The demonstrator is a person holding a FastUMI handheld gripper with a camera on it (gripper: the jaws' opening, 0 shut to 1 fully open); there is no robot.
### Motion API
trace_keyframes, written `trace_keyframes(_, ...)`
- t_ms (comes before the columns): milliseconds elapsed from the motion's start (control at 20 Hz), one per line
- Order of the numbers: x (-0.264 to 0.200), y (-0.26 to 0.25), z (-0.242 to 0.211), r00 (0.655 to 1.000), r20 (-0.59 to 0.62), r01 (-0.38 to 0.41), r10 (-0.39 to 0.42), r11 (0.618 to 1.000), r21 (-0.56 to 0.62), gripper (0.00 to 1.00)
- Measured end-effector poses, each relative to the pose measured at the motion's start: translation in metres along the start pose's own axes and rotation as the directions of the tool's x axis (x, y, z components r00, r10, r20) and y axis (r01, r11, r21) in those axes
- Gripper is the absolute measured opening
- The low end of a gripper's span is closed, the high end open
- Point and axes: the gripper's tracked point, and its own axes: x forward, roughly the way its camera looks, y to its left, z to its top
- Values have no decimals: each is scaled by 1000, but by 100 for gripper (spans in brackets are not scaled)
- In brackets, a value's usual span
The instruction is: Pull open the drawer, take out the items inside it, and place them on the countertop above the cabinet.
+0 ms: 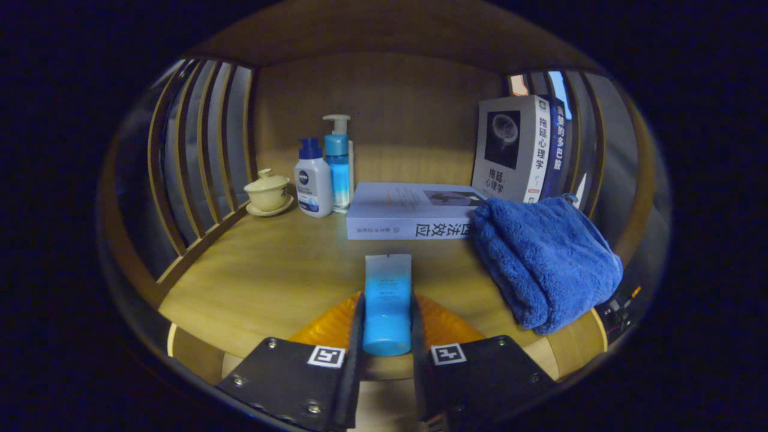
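1. Blue tube (pixel 387 303): we log it clamped on both sides by the hand-held gripper (pixel 387 336), just in front of the flat-lying book (pixel 414 211), above the bench (pixel 270 270).
2. Blue towel (pixel 546 264): right of that book, touching it.
3. Two pump bottles (pixel 324 174) and a lidded cup (pixel 267 191): left of the book.
4. Upright books (pixel 519 150): behind the book's right end.

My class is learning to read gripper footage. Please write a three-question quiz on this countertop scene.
1. True or false: the jaws grip the blue squeeze tube.
2. What lies just right of the tube? A) fluffy blue towel B) lidded cream teacup C) white pump bottle
3. Fill in: the flat white book lies ___ the tube.

Key: 1 true; 2 A; 3 beyond. The gripper presses the tube with both fingers.
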Motion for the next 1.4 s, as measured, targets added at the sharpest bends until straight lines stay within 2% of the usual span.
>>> trace_keyframes(350,-1,-1,2,998,47,-41,40,999,20,45)
trace_keyframes(450,-3,5,3,995,61,-79,77,996,30,68)
trace_keyframes(600,-12,-3,20,987,153,-63,58,998,30,100)
trace_keyframes(750,-41,-5,37,968,241,-68,66,998,3,100)
trace_keyframes(1050,-126,-9,29,933,342,-83,116,991,-109,100)
trace_keyframes(1250,-173,-20,7,923,370,-72,109,991,-114,100)
trace_keyframes(1400,-197,-32,-20,930,357,-50,86,993,-110,100)
